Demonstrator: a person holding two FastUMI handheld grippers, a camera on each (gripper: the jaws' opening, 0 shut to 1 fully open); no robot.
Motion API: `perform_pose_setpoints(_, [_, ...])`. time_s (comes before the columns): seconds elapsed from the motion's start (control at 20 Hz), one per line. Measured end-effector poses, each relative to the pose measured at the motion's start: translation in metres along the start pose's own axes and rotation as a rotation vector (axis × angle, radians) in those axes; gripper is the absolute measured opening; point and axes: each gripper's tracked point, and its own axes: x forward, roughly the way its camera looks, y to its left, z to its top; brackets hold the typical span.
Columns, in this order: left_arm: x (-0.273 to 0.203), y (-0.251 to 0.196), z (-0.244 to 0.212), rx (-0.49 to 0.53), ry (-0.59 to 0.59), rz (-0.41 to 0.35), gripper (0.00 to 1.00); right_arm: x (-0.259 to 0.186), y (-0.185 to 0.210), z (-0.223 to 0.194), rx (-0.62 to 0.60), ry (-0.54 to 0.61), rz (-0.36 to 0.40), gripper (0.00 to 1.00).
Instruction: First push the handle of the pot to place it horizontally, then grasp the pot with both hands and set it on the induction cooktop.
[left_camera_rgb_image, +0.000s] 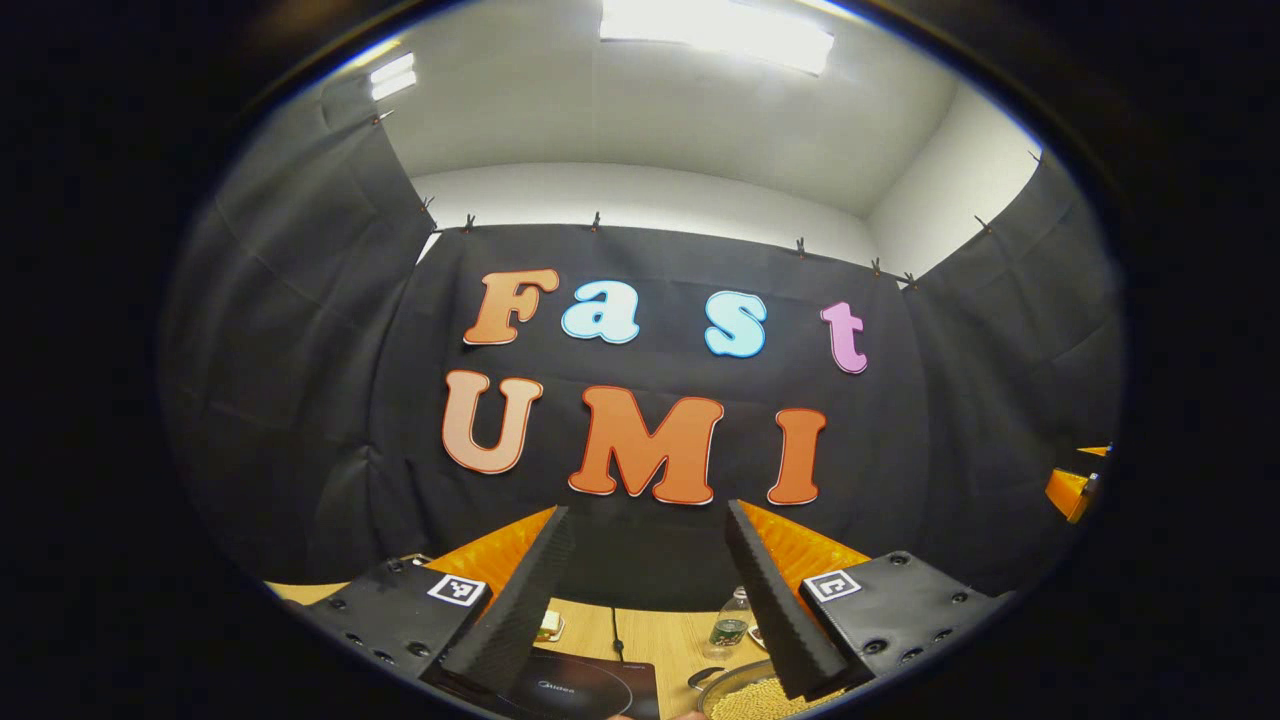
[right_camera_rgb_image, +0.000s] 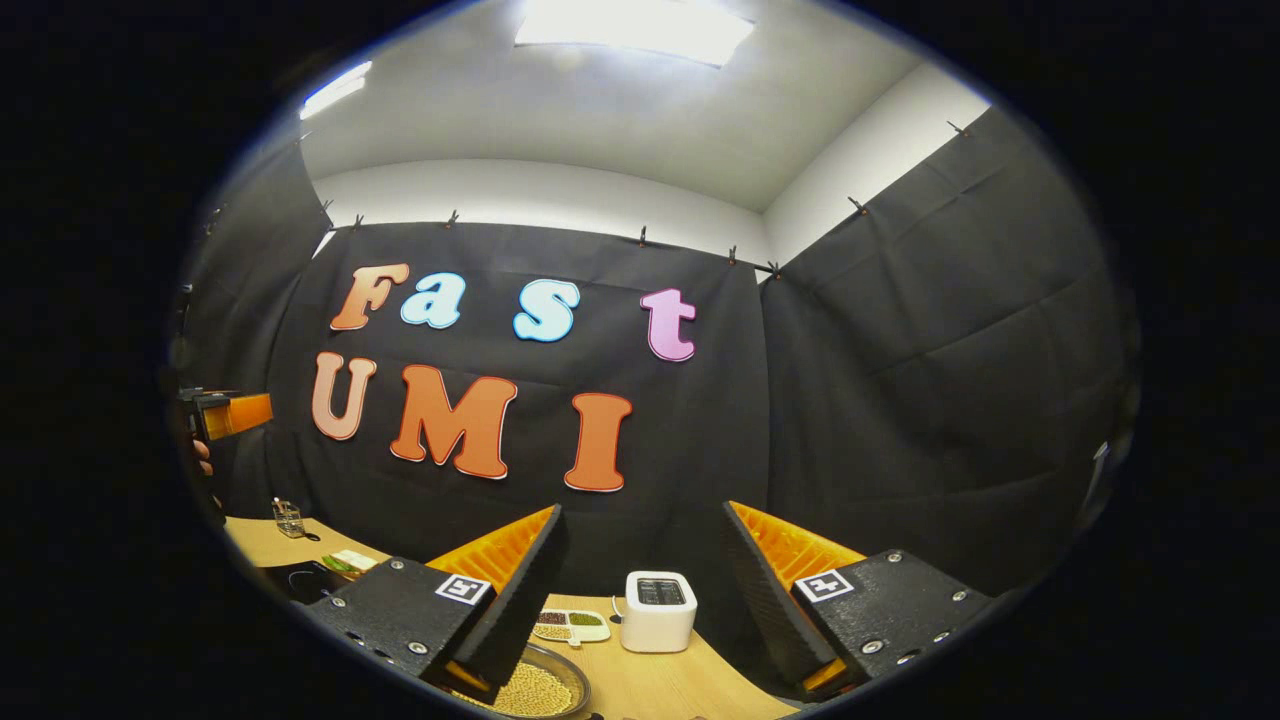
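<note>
Toaster (right_camera_rgb_image: 658, 610) in right gripper view

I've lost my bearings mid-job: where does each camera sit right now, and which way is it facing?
Left gripper view: rides on the left tongs, held high and facing the back wall; open fingers frame the cooktop, a bottle and the pot below.
Right gripper view: rides on the right tongs, facing the same wall; open fingers frame a toaster, with a hand at far left.
Shared: the wooden table and pot.
</note>
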Motion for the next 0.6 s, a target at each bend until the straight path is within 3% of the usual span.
perform_pose_setpoints(0.6, [0.001, 0.008, 0.008, 0.011, -0.04, 0.032, 1.0, 0.004, 0.011, -0.022, 0.043, 0.052, 0.042, 0.95])
